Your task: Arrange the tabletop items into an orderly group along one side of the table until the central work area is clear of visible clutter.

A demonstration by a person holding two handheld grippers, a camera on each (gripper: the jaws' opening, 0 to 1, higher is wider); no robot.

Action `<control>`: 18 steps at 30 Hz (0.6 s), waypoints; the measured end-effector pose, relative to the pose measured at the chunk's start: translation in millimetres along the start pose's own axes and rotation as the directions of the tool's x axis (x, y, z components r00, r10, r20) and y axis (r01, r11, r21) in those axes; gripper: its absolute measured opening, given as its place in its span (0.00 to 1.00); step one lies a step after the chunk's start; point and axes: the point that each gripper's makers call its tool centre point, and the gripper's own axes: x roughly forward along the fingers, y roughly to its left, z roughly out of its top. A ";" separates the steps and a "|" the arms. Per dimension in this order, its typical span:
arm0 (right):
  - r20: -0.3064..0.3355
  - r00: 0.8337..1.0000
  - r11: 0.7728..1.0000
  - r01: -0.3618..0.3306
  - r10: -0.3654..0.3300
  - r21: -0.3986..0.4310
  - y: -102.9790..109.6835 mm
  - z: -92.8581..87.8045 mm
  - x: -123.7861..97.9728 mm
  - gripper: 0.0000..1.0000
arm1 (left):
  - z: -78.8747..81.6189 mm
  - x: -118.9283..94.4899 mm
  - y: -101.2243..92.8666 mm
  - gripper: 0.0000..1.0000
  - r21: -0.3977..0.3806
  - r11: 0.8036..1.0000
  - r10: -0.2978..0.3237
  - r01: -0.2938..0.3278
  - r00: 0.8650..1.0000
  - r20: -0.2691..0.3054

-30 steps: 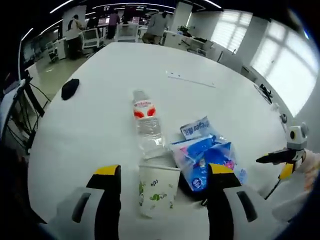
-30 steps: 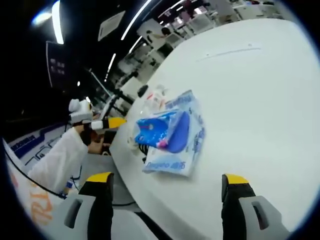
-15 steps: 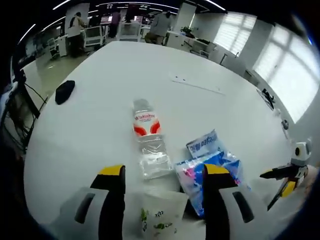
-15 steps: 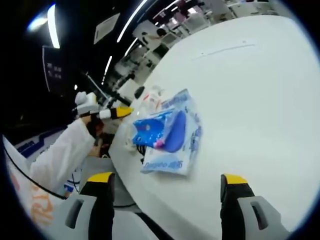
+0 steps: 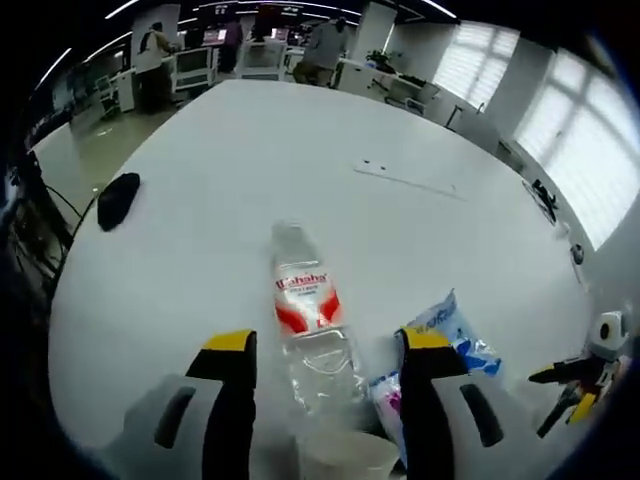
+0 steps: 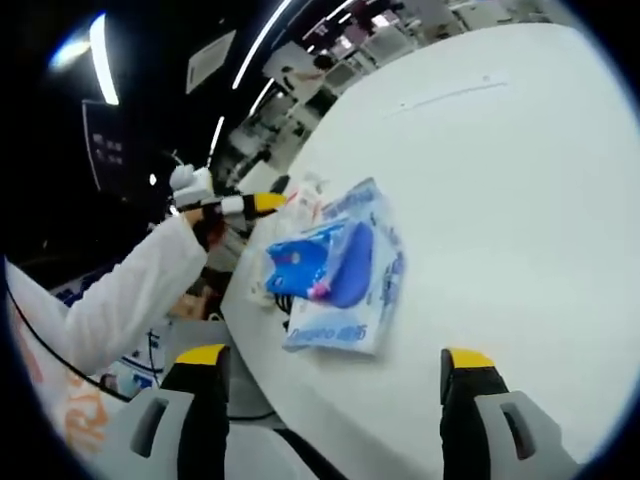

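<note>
Lying centre frame between the wide-parted, empty left gripper point(image 5: 320, 345) jaws: one water bottle point(image 5: 307, 320). Right gripper point(image 6: 332, 362) is likewise spread, empty; blue packet point(image 6: 338, 270) is seen mid-frame on the table point(image 6: 500, 200).

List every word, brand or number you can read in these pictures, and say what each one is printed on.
"Wahaha": red brand word on the label of the water bottle lying on the white table.
Small print under that brand word: too small to read.
Blue lettering on the tissue pack: blurred, unreadable.
Lettering on the hanging ceiling sign: too small to read.

one bottle point(image 5: 309, 320), one cup point(image 5: 345, 456), one packet point(image 6: 345, 270)
</note>
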 end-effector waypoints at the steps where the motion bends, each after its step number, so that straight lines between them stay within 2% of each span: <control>1: -0.001 1.000 1.000 0.001 -0.001 0.002 -1.0 -0.4 -0.3 0.88 | 1.8 2.9 1.3 0.55 -0.005 1.000 0.003 -0.003 1.000 0.000; 5: 0.003 1.000 1.000 0.014 -0.014 0.021 -9.0 -0.7 -2.1 0.88 | 2.1 13.9 6.1 0.54 -0.027 0.999 0.022 -0.023 0.999 -0.026; 12: 0.033 0.999 0.997 0.036 -0.038 0.065 -19.0 4.8 -6.2 0.88 | 0.7 24.6 4.0 0.54 -0.017 0.999 0.037 -0.038 0.998 -0.059; 18: 0.029 0.999 0.996 0.036 -0.039 0.085 -20.8 5.8 -1.7 0.87 | -2.5 39.7 -2.6 0.56 -0.062 0.997 0.037 -0.042 0.996 -0.076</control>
